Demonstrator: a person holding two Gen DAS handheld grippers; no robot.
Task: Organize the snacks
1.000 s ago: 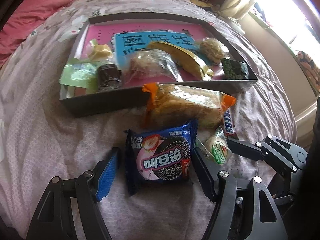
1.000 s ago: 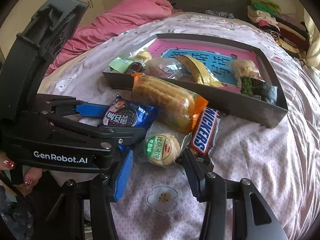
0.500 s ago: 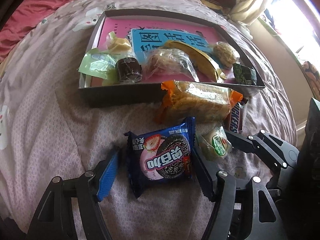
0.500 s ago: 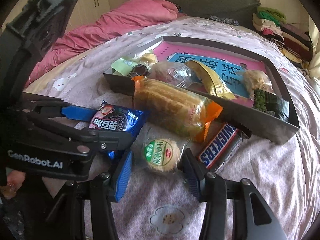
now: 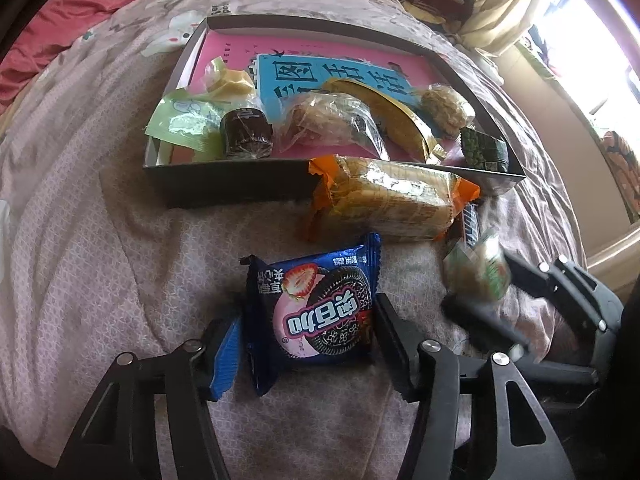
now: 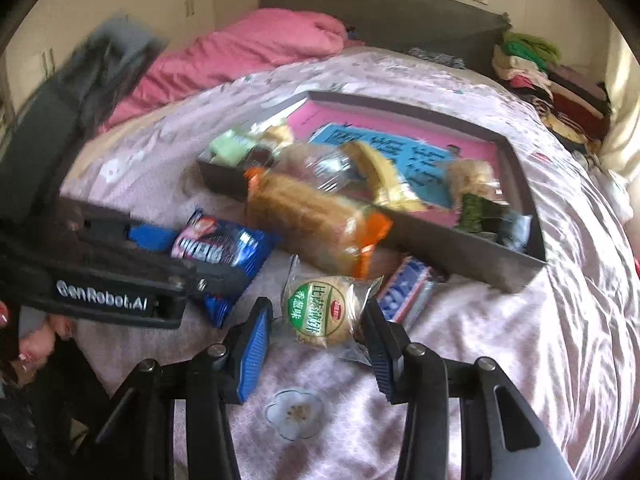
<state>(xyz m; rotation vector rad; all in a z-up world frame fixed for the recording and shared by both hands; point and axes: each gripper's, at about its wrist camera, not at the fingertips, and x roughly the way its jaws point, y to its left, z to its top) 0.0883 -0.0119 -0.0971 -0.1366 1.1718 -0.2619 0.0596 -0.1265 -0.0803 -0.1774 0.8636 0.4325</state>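
Observation:
My left gripper (image 5: 308, 344) is shut on a blue cookie pack (image 5: 316, 312) and holds it just above the bed. The pack also shows in the right wrist view (image 6: 222, 246). My right gripper (image 6: 316, 336) is shut on a round biscuit with a green label (image 6: 320, 312), lifted a little; it is blurred in the left wrist view (image 5: 478, 274). A dark tray (image 5: 224, 188) with a pink and blue base holds several snacks. An orange cracker pack (image 5: 384, 200) and a Snickers bar (image 6: 408, 288) lie in front of the tray.
The tray (image 6: 516, 268) lies on a pink patterned bedspread (image 5: 80, 240). A pink duvet (image 6: 240, 48) is at the far left, a clothes pile (image 6: 540, 68) at the far right, a bright window (image 5: 592, 48) to the right.
Both grippers have closed onto their packs and risen, the left on the cookie pack and the right on the round biscuit. The right wrist view is now blurred by motion.

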